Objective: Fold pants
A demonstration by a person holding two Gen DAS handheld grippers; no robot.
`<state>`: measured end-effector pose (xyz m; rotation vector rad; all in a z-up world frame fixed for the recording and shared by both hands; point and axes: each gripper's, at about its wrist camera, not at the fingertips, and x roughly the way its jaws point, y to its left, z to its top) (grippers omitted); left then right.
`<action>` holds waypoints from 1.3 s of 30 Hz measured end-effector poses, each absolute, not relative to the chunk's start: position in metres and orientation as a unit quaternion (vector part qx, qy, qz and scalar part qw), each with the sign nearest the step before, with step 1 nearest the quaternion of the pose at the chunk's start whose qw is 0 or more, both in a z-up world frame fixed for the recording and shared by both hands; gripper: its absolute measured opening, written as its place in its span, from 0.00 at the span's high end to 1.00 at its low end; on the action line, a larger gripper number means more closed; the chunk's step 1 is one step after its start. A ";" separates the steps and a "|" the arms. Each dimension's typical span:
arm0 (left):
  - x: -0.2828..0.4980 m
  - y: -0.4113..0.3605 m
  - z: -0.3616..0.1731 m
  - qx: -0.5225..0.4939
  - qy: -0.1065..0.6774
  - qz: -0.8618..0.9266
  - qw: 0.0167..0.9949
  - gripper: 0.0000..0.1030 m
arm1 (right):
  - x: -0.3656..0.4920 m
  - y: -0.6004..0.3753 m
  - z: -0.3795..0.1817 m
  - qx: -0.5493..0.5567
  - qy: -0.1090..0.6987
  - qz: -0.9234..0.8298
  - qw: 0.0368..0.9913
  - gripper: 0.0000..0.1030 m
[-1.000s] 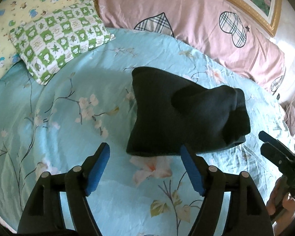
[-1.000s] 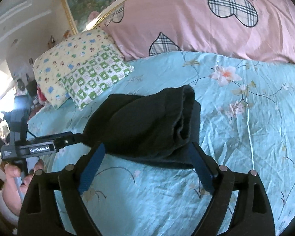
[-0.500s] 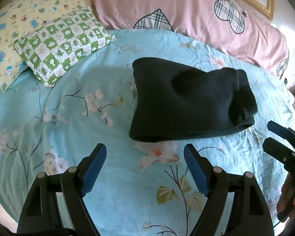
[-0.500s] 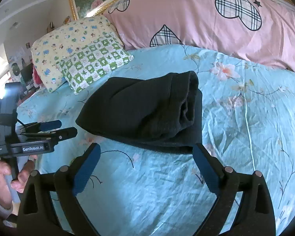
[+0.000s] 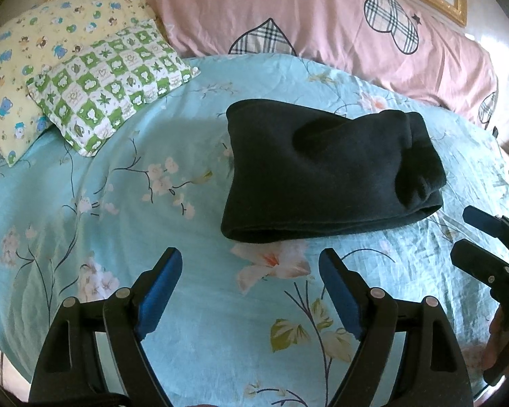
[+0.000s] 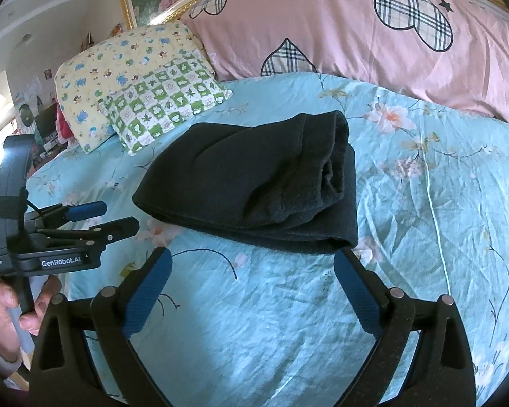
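Pants (image 5: pixel 325 173): dark, folded into a thick bundle, lying on the light-blue floral bedsheet (image 5: pixel 152 203) of the bed.

Left wrist view. Bundle sits ahead of the left claw (image 5: pixel 251 261), beyond the blue fingertips (image 5: pixel 164 271), not touching them; bare sheet shows between the near fold and the tips. Left claw stands wide, nothing between its pads. Right claw (image 5: pixel 468 234) enters at the right edge, near the bundle's right end, apart from it, also gaping with nothing held. Against the frame a second ago: the bundle's near edge then lay level with the tips and close to the right finger; a clear strip of sheet now separates them. Jaws stand somewhat wider than then. Long axis of the bundle runs left to right across the view, thick rolled end to the right, flatter folded edge to the left.

Right wrist view. Bundle (image 6: pixel 254 183) lies just ahead of the right claw (image 6: pixel 251 257); its near right corner sits just beside the right fingertip (image 6: pixel 346 261), contact not determinable. Earlier the tips overlapped the bundle's near edge; now they sit at or short of it. Long axis runs from lower left to upper right. Left claw (image 6: pixel 118 218) at left, held by a hand (image 6: pixel 13 302). Checked green pillow (image 6: pixel 166 98) well behind.
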<state>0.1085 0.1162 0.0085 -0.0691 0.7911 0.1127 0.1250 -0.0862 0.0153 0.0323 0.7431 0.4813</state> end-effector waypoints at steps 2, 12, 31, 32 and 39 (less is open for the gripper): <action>0.109 0.116 0.009 -0.033 0.382 0.054 0.922 0.19 | 0.125 -0.086 0.015 0.017 0.357 0.232 0.905 0.06; 0.110 0.108 0.007 -0.013 0.371 0.047 0.927 0.18 | 0.129 -0.085 0.010 0.015 0.361 0.230 0.904 0.05; 0.118 0.110 0.004 -0.007 0.374 0.041 0.927 0.17 | 0.132 -0.072 0.010 0.014 0.359 0.237 0.903 0.04; 0.118 0.110 0.004 -0.006 0.374 0.040 0.927 0.17 | 0.133 -0.072 0.010 0.015 0.359 0.237 0.903 0.04; 0.120 0.107 0.004 -0.001 0.374 0.037 0.927 0.17 | 0.135 -0.074 0.010 0.019 0.359 0.234 0.903 0.04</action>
